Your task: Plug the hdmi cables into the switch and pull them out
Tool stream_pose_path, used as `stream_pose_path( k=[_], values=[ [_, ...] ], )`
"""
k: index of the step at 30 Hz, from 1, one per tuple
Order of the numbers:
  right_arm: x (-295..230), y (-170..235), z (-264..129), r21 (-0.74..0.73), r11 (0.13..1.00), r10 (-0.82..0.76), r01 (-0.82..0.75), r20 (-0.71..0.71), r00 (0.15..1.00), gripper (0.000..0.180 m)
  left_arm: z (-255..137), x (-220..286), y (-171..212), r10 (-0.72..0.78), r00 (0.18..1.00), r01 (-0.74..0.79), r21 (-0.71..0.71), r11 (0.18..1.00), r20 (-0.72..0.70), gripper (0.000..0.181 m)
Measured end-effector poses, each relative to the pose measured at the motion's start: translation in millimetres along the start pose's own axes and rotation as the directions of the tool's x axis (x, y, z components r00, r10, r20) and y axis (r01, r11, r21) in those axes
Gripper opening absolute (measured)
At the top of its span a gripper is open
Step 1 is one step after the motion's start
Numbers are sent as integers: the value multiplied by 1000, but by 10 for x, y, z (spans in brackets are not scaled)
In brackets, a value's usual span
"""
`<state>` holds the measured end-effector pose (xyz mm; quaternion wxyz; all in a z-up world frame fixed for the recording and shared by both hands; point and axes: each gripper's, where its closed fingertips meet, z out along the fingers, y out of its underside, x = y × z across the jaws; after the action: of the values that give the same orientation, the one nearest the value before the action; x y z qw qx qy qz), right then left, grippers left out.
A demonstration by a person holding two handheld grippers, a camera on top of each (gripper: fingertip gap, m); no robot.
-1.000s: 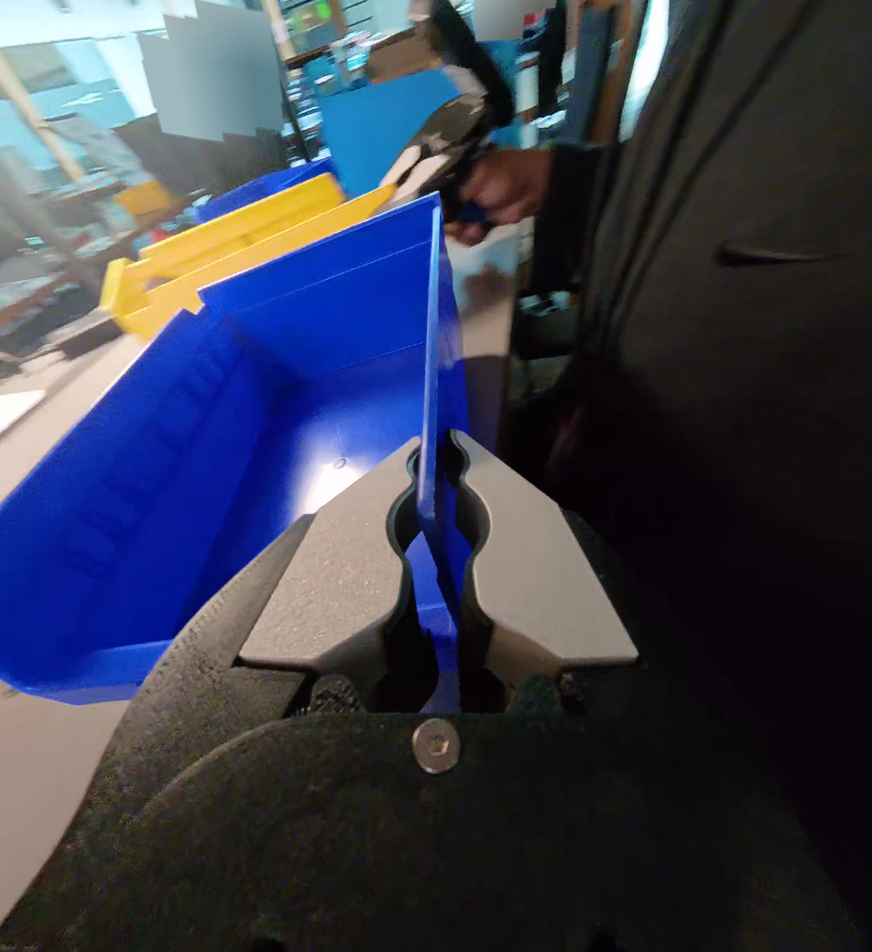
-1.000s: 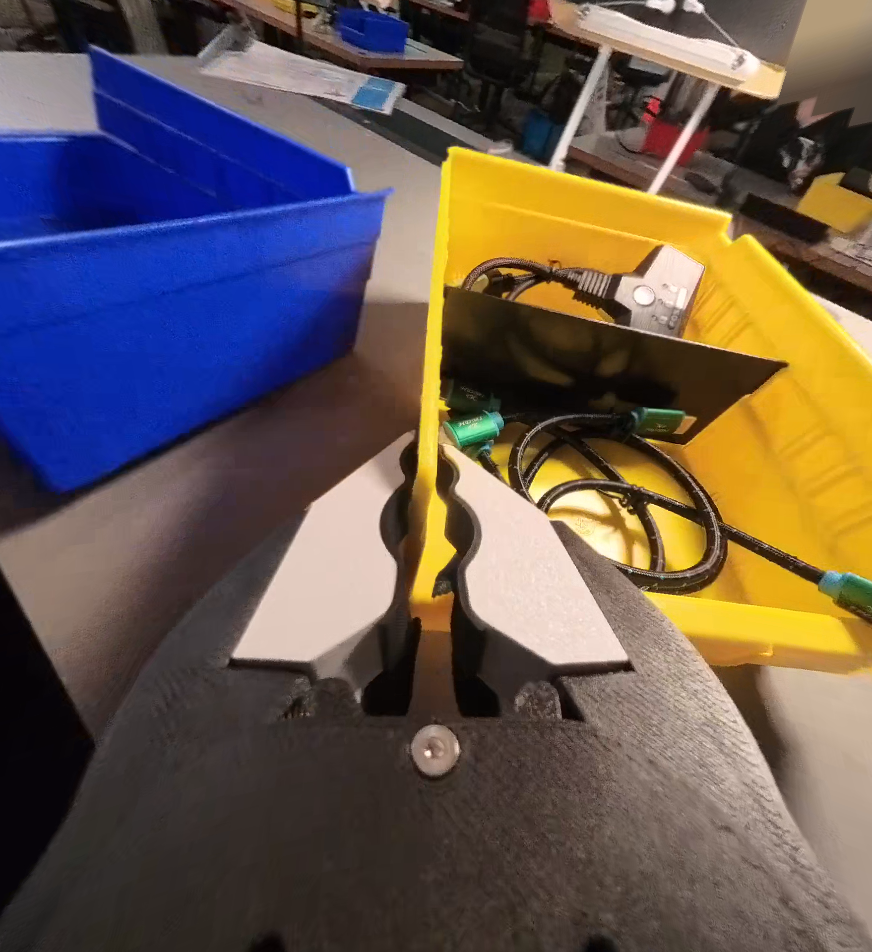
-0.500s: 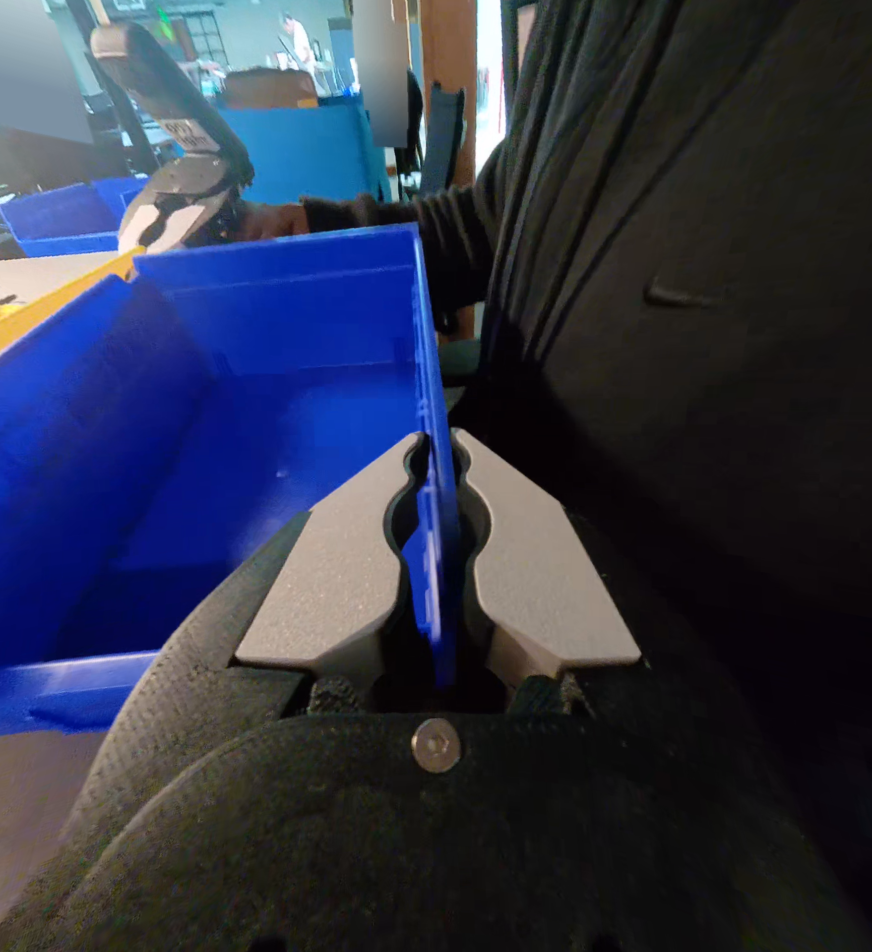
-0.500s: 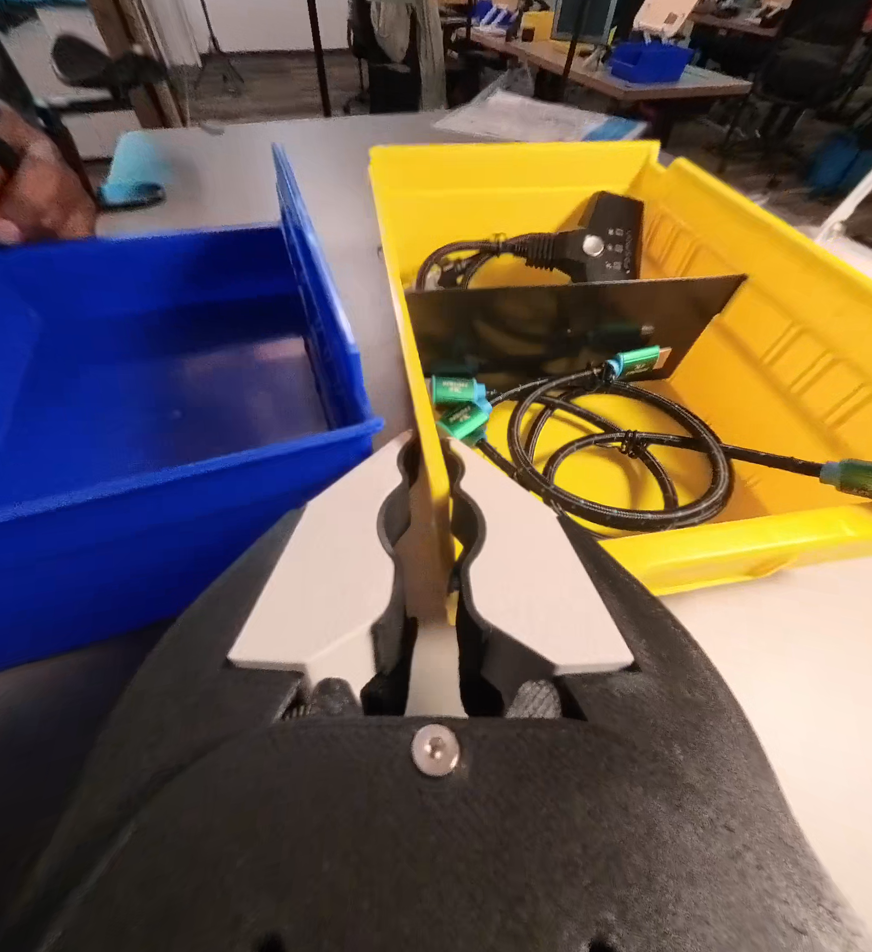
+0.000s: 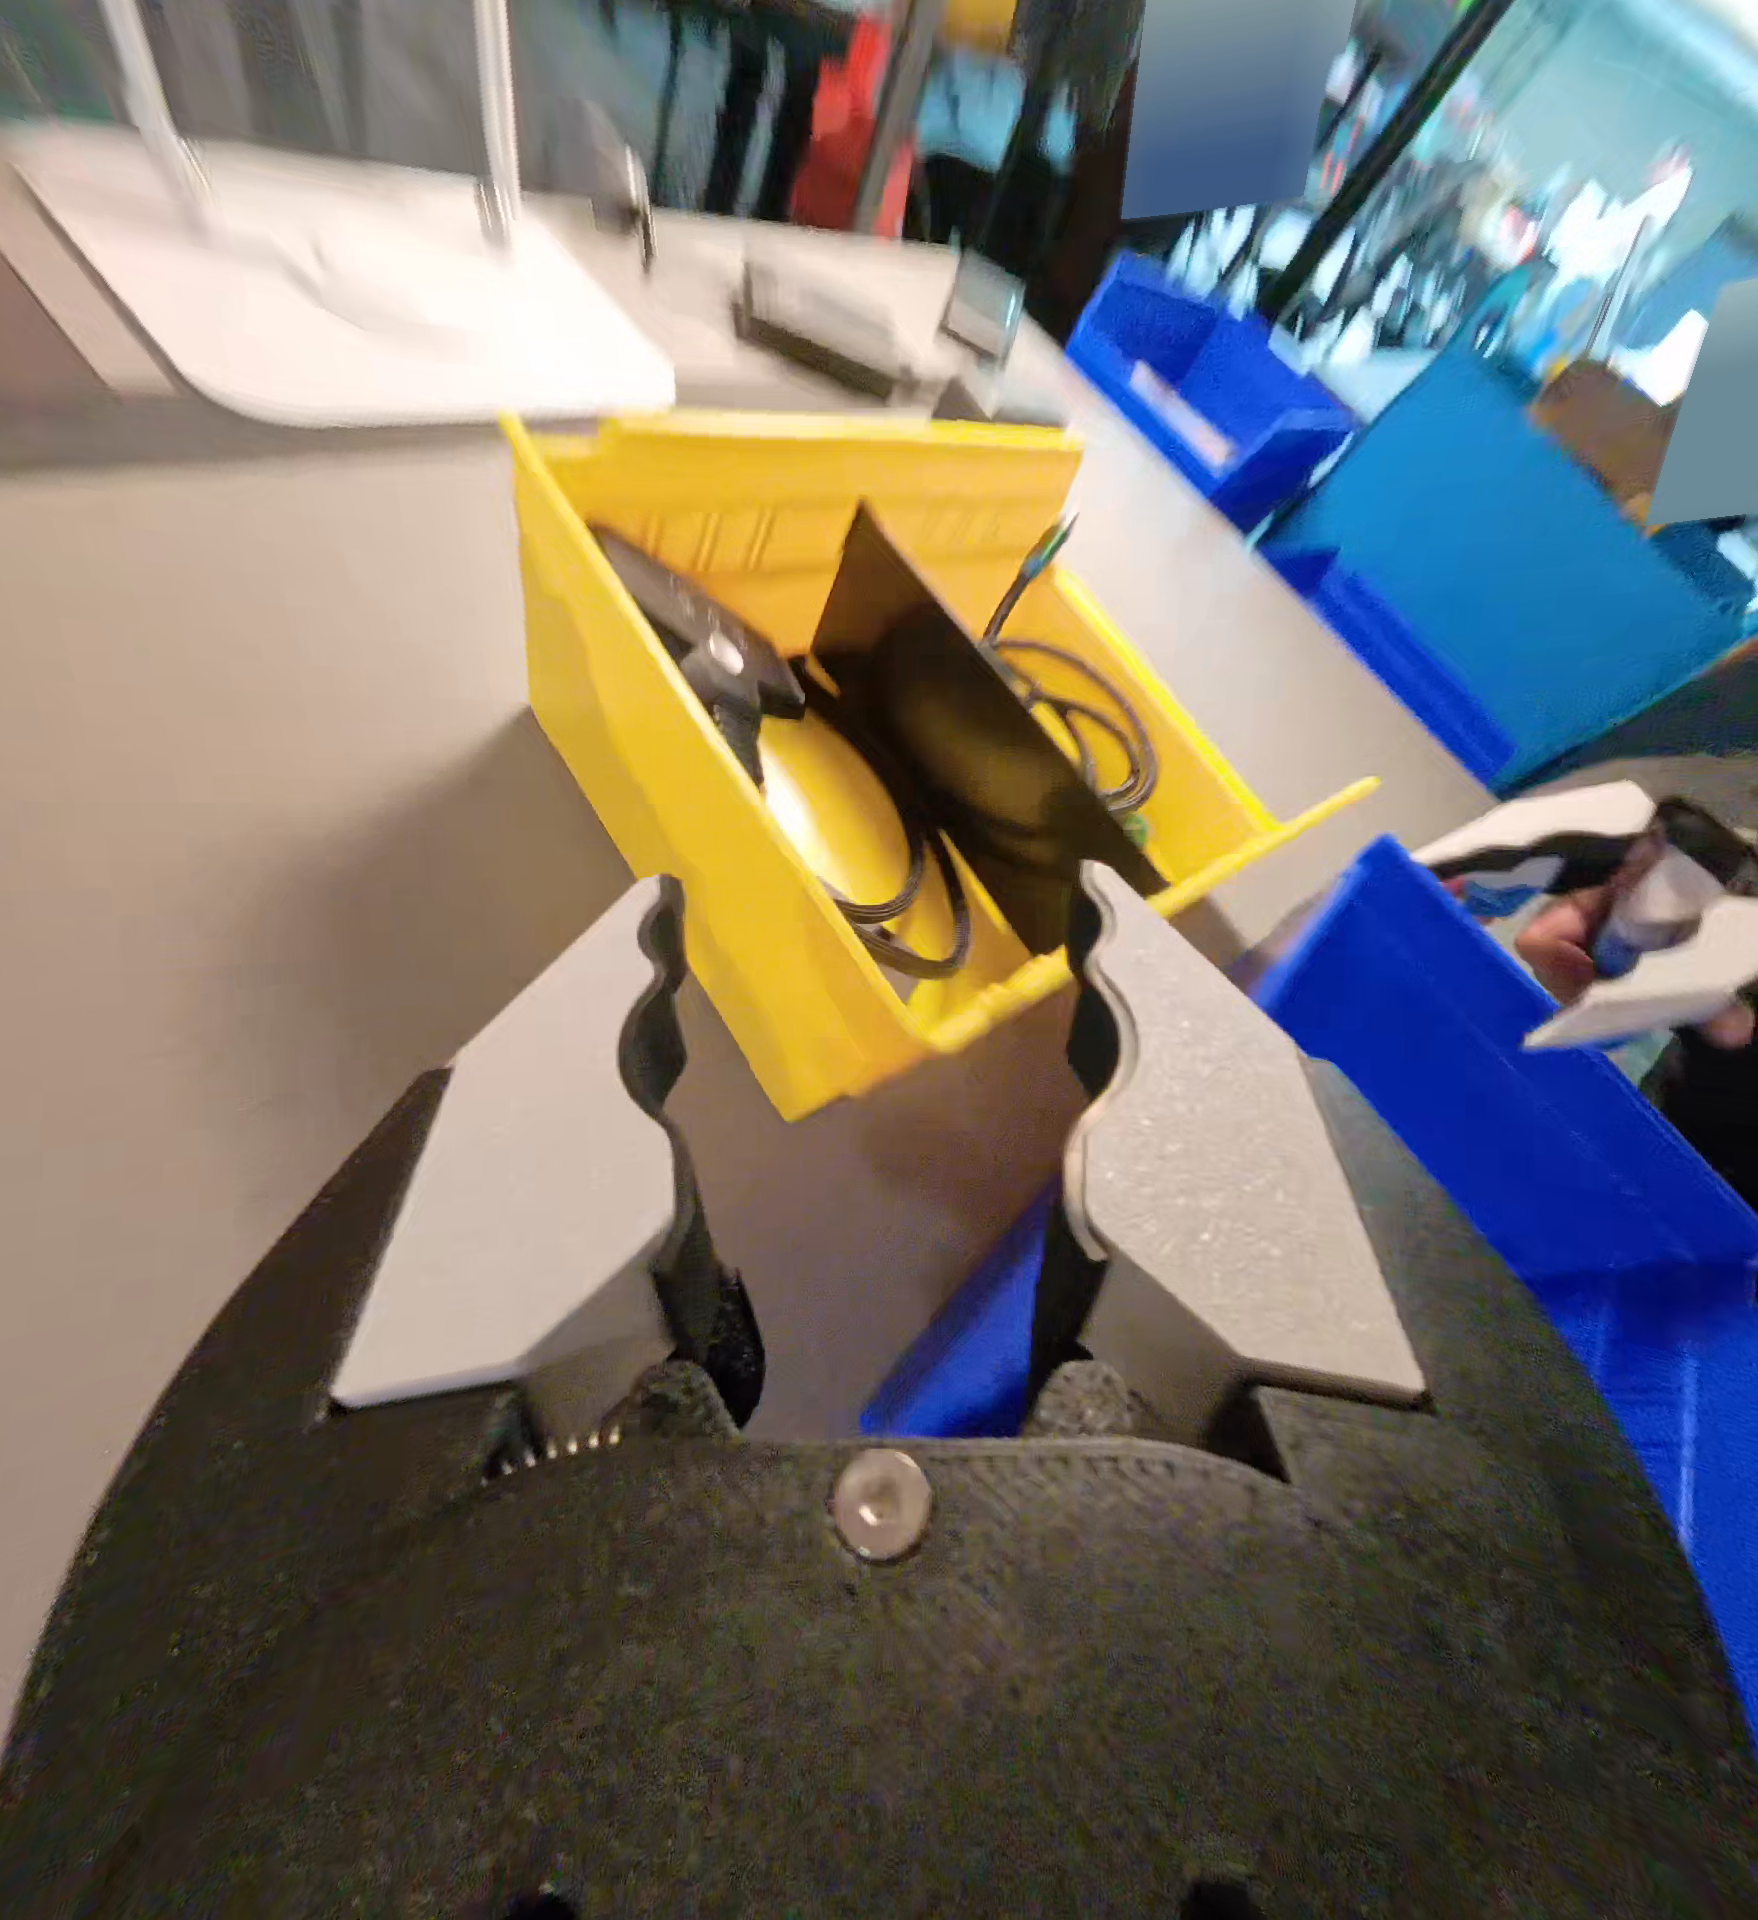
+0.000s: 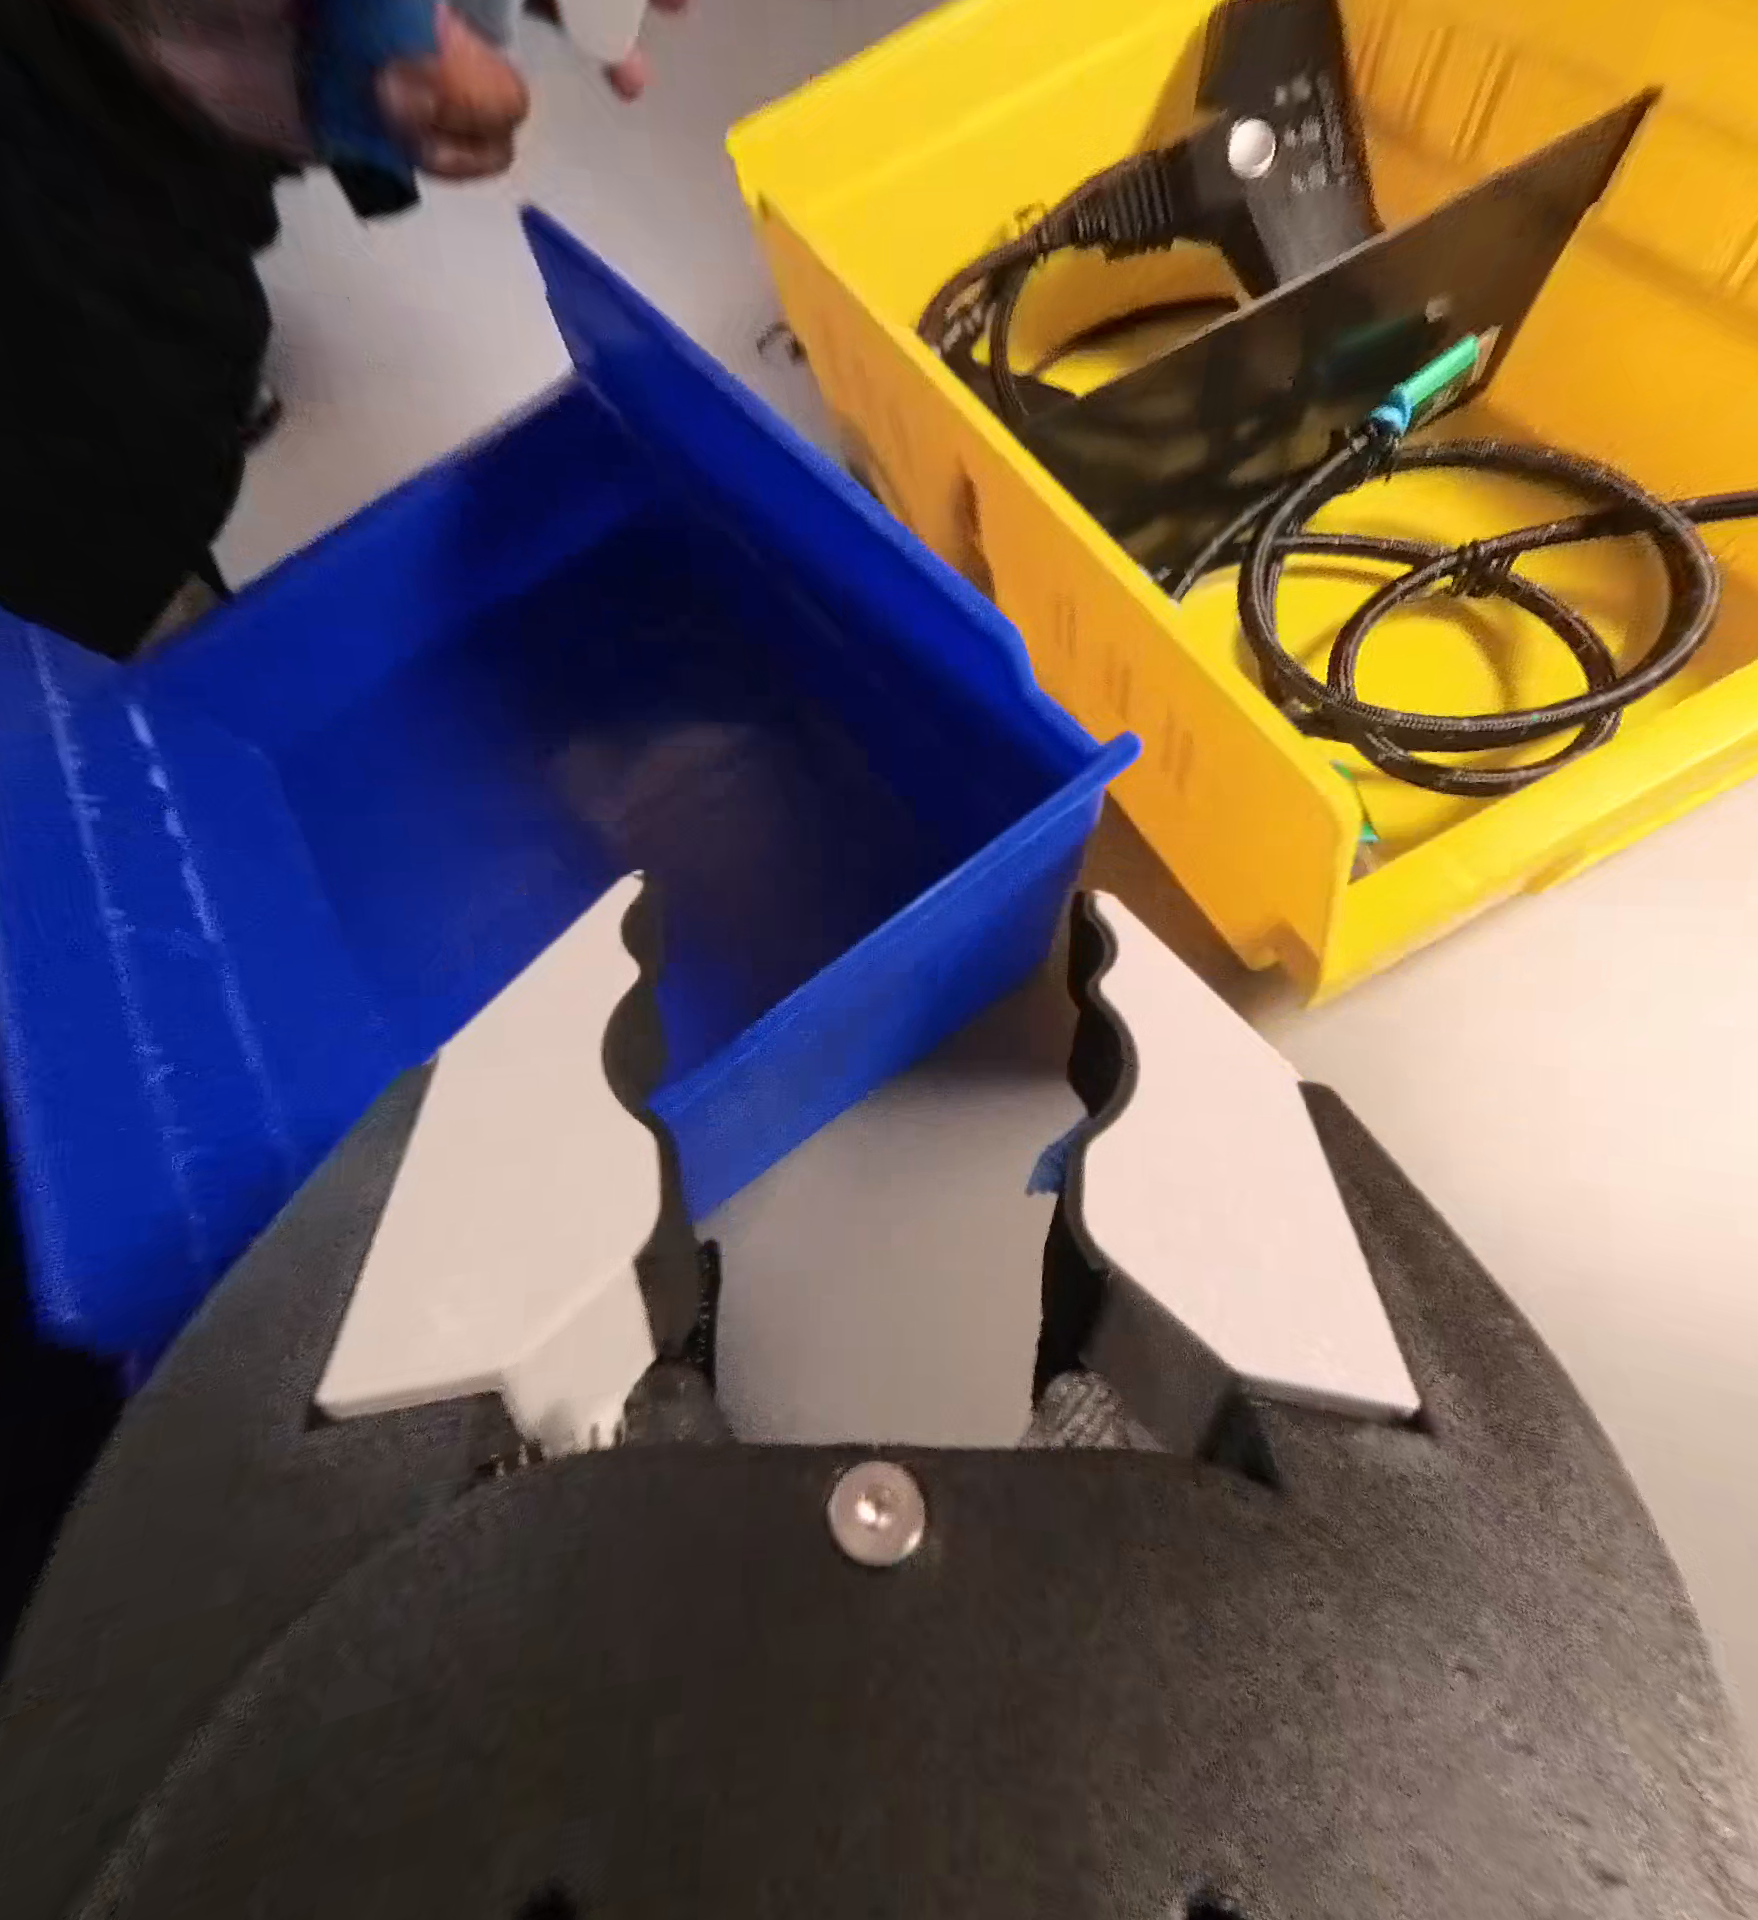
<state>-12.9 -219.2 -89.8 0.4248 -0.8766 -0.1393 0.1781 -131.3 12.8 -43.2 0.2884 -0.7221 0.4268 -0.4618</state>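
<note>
A yellow bin (image 6: 1218, 831) (image 5: 729, 873) on the grey table holds a black HDMI switch (image 6: 1290, 135) (image 5: 693, 634) behind a black divider (image 6: 1322, 353) (image 5: 968, 748), and coiled black HDMI cables (image 6: 1477, 623) with green plugs (image 6: 1441, 379) in front of it. My left gripper (image 5: 870, 899) is open and empty, above the table near the yellow bin's near corner. My right gripper (image 6: 859, 904) is open and empty, over the near corner of an empty blue bin (image 6: 439, 790). The right gripper also shows in the left wrist view (image 5: 1633, 914), at the far right.
The blue bin (image 5: 1477, 1101) stands close beside the yellow one, toward the person in dark clothes (image 6: 75, 260). A white base with a metal post (image 5: 335, 281) and more blue bins (image 5: 1218, 384) stand farther back. The grippers' ends are close to 25 centimeters from one another.
Both grippers have opened and let go of the bin walls, the left off the blue bin, the right off the yellow bin. Both have lifted and turned; the bins now sit on the table.
</note>
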Motion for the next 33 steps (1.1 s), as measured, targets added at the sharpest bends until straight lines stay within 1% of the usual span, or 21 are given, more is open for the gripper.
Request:
stream_pose_path(
  k=[1,2,3,4,5,6,9,11,14,17,18,21,24,25,26,29,31,33],
  values=[
    [-19,23,15,-17,1000,-5,5,12,1000,74,246,-75,40,-42,999,41,-90,995,-17,78],
    [-13,49,2,-36,999,-16,16,16,1000,57,454,-115,89,-79,996,72,-163,984,-35,77],
    [11,83,-18,-59,997,-49,49,8,999,50,614,-146,140,-102,994,90,-219,972,-43,75],
    [15,104,-49,-72,994,-83,84,13,996,50,731,-180,196,-108,993,93,-265,960,-42,66],
    [19,131,-91,-88,990,-111,112,23,994,43,803,-226,210,-110,994,99,-279,955,-26,71],
    [50,160,-142,-109,984,-142,143,21,990,38,833,-257,209,-115,993,106,-280,954,-15,67],
    [168,292,-348,-199,948,-249,250,30,968,37,783,-355,245,-26,998,41,-272,961,61,52],
    [276,398,-513,-269,913,-308,308,44,950,36,682,-354,318,47,993,-14,-289,957,108,52],
    [576,531,-777,-377,860,-364,345,23,931,33,479,-382,398,152,970,-89,-305,948,188,51],
    [1014,600,-1005,-479,809,-418,342,-59,907,23,223,-500,460,217,941,-129,-317,940,261,39],
    [1134,617,-1062,-507,792,-431,339,-71,900,22,129,-569,482,231,931,-133,-324,936,282,34],
    [1439,595,-1133,-552,744,-501,377,-86,861,20,-193,-867,513,276,895,-141,-363,921,352,25],
    [1755,546,-1180,-603,666,-594,439,-71,802,20,-593,-1270,535,391,832,-187,-466,865,392,15],
    [1846,527,-1188,-611,638,-624,468,-55,779,21,-727,-1382,548,401,830,-183,-491,852,388,11],
    [1931,507,-1188,-616,617,-646,490,-41,762,21,-859,-1477,570,403,836,-174,-517,838,372,15],
    [2179,426,-1173,-636,582,-681,506,-43,731,23,-1212,-1740,617,466,834,-220,-598,771,295,27],
    [2328,353,-1200,-670,558,-712,490,-83,697,24,-1492,-1978,573,511,788,-192,-652,734,343,35],
    [2363,233,-1302,-693,555,-734,460,-147,663,25,-1811,-2087,452,539,725,-122,-691,713,429,41]
  ],
)
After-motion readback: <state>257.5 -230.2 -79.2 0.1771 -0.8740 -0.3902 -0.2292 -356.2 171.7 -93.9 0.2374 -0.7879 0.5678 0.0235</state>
